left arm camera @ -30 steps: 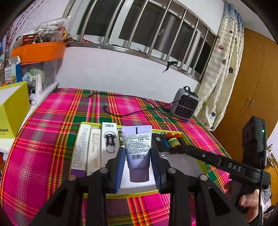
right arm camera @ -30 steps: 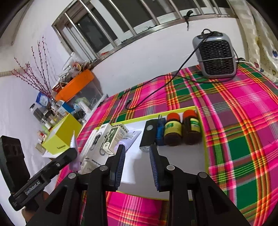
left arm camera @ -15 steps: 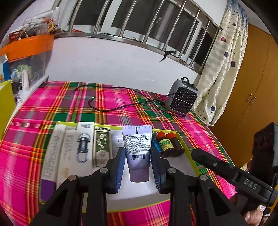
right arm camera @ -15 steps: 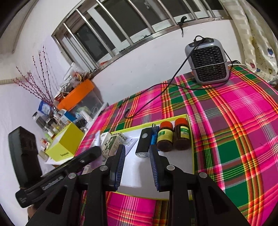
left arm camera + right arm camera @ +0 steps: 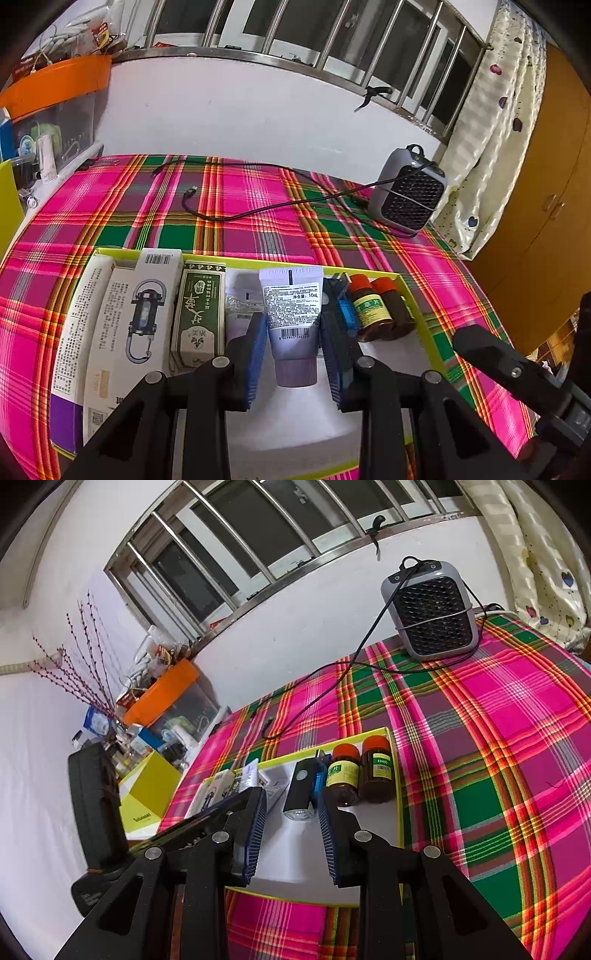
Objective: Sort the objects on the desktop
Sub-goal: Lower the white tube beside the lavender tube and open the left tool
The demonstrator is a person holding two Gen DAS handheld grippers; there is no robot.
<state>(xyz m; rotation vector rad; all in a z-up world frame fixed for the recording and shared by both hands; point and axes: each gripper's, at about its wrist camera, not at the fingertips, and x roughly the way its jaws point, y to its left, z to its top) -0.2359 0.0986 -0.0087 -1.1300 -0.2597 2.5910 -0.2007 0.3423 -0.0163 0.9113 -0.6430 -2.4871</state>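
A purple tube [image 5: 291,306] with a white printed label stands between the pads of my left gripper [image 5: 293,319], which is shut on it, cap end toward the camera. It hangs over the yellow-rimmed white tray [image 5: 258,260], above a gap between a green box [image 5: 199,310] and a black flashlight [image 5: 301,779]. Two brown bottles [image 5: 373,310] with red caps lie at the tray's right end. My right gripper [image 5: 291,797] hovers open over the tray's near right part with nothing between its fingers.
White boxes [image 5: 136,314] and a second tube [image 5: 240,306] lie in the tray's left half. A grey heater [image 5: 408,192] with a black cable [image 5: 240,216] stands at the back right of the plaid cloth. An orange-lidded bin [image 5: 55,88] and a yellow box [image 5: 147,794] stand left.
My left gripper has carried the tube rightward and lower over the tray, so the boxes now show to its left. The right gripper's view has drawn back slightly from the tray.
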